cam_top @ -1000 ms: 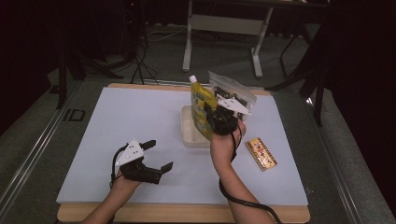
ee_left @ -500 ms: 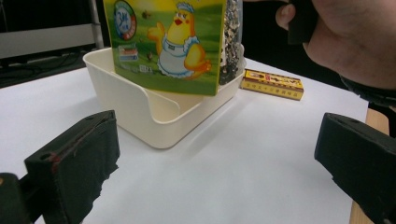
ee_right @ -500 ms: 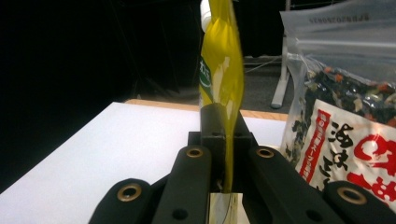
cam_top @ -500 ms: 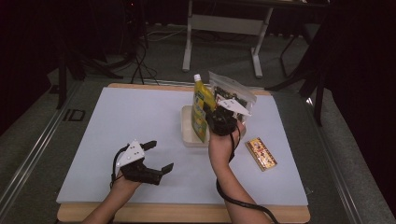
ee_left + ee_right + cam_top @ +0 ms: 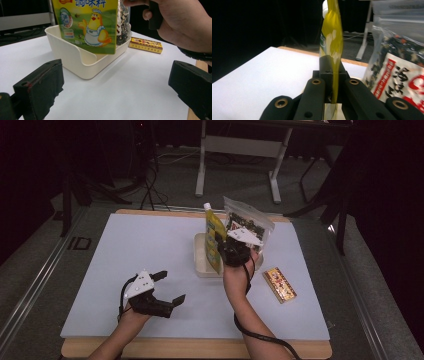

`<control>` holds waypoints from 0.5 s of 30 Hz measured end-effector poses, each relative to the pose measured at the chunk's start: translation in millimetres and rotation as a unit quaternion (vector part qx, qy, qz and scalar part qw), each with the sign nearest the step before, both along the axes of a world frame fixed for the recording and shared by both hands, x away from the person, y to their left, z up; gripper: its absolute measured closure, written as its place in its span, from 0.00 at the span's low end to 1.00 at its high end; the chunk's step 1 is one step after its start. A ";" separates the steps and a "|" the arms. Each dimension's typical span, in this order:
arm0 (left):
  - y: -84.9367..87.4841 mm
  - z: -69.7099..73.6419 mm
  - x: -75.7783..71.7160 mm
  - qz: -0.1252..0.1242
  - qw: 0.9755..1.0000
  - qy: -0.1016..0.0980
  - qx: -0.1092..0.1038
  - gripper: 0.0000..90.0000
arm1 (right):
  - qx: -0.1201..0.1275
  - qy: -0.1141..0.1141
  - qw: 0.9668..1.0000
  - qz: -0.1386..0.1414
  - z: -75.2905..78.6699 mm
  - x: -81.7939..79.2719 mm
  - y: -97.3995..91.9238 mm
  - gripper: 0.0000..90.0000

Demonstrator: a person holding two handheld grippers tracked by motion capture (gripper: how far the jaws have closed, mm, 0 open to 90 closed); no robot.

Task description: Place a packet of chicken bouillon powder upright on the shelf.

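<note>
My right gripper (image 5: 223, 251) is shut on a yellow-green seasoning pouch (image 5: 214, 237) with a white cap. It holds the pouch upright over a cream plastic bin (image 5: 201, 266). In the right gripper view the pouch (image 5: 332, 37) stands edge-on between the closed jaws of that gripper (image 5: 332, 75). In the left gripper view the pouch (image 5: 87, 25) hangs with its lower edge about level with the rim of the bin (image 5: 75, 60). A clear bag of dark snacks (image 5: 248, 222) stands in the bin to the pouch's right. My left gripper (image 5: 169, 287) rests open on the white tabletop with nothing between its pads (image 5: 40, 87).
A flat yellow-and-red box (image 5: 280, 284) lies on the table right of the bin, also seen as the box (image 5: 146, 45) behind the bin. The white tabletop (image 5: 125, 250) has a wooden front edge. Desk legs and cables stand on the dark floor beyond.
The right hand with the pouch has shifted only very slightly. The left gripper has kept still.
</note>
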State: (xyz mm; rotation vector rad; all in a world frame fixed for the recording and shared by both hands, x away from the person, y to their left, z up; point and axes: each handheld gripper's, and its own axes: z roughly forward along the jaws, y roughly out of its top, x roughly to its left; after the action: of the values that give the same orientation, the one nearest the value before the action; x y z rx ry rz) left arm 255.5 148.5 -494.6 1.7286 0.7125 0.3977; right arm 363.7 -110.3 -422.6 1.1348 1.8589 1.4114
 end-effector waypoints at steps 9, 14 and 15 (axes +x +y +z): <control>0.5 -0.3 0.3 -0.001 1.000 -0.001 0.000 0.00 | -0.025 -0.016 1.000 0.009 -1.1 5.7 -1.6 1.00; -0.8 -1.0 -0.6 -0.003 1.000 0.001 0.002 0.00 | -0.028 -0.024 0.999 0.023 -3.8 9.6 -2.3 1.00; -1.1 -1.1 -0.5 -0.003 1.000 0.001 0.002 0.00 | -0.027 -0.023 0.999 0.022 -4.7 9.6 -2.9 1.00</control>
State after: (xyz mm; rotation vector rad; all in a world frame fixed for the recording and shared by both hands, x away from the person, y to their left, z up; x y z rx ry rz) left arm 255.0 147.4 -495.7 1.7342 0.7081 0.3931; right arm 373.3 -113.2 -427.2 1.0335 1.8889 1.3896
